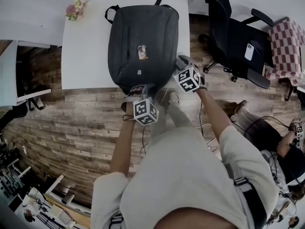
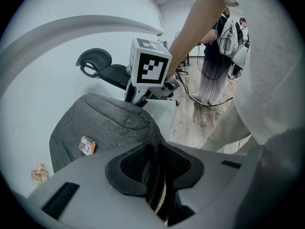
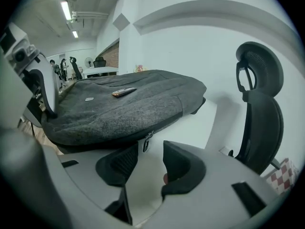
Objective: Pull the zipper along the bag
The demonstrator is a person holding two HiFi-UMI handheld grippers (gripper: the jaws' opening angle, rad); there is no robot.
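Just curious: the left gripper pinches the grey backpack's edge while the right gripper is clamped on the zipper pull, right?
No: the right gripper view shows the right gripper open, the zipper pull hanging free at its jaw tips. The left gripper does pinch the backpack.

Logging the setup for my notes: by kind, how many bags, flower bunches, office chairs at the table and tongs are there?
Bags: 1, the grey backpack
Flower bunches: 1
Office chairs: 1
Tongs: 2, left tongs and right tongs
Total: 5
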